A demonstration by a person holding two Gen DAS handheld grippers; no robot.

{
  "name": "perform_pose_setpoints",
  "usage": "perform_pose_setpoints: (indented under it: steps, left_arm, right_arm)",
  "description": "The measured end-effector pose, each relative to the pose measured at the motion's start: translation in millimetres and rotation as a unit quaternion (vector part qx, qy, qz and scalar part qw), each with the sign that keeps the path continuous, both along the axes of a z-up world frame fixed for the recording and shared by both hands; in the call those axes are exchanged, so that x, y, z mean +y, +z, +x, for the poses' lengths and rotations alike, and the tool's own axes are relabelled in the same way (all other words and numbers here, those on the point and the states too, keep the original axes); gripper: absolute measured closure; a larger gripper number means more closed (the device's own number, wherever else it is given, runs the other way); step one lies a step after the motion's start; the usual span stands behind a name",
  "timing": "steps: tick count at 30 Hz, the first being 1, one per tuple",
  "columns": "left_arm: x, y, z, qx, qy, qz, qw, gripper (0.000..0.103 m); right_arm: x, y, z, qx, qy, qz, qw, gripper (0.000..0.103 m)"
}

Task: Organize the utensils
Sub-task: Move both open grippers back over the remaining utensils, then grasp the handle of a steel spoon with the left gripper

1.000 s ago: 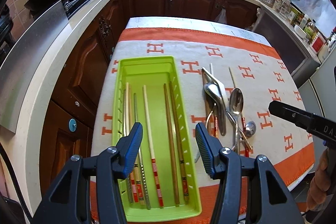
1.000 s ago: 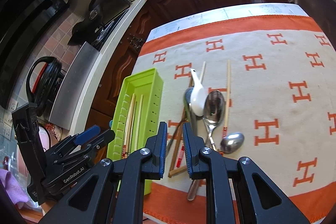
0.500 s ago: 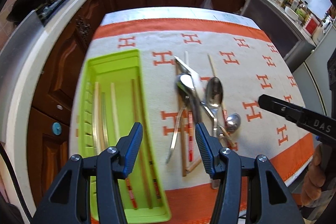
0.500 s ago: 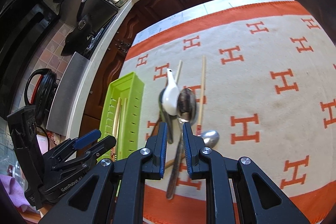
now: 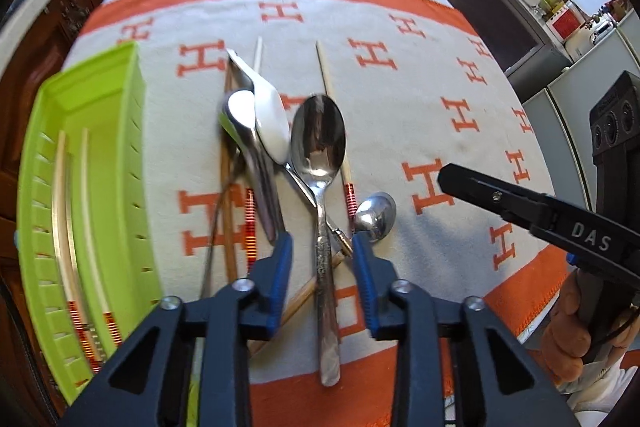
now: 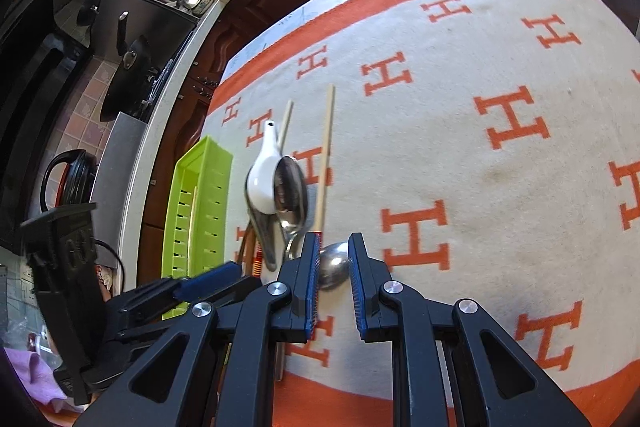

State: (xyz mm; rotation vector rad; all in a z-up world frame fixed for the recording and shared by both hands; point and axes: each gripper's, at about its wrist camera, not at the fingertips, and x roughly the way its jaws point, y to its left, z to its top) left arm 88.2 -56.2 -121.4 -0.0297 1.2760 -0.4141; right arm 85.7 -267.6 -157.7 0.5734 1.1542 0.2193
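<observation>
Desk [image 5: 460, 75] under an orange-bordered H-print cloth [image 6: 500, 155]; its right half lies bare, wide room there. Green tray [image 5: 100, 187] along the left edge holds chopsticks [image 5: 60, 207] lengthwise. Utensil pile mid-cloth near the front edge: large steel spoon [image 5: 320, 143], white ceramic spoon [image 5: 272, 123], more chopsticks, small spoon [image 5: 376, 213]. Left tongs [image 5: 322, 247] spread, straddling the large spoon's handle. Right tongs [image 6: 334, 251] parted narrowly over the small spoon's bowl [image 6: 334, 267], holding nothing.
</observation>
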Motion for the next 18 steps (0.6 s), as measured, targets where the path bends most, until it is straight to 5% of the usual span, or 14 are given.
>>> perform_pose_setpoints:
  steps: [18]
  left_arm:
    - [2,-34,14,0.048,0.009,-0.021,0.9986,0.089]
  right_arm:
    - [-15,-22,2,0.008,-0.014,0.018,1.000,0.087]
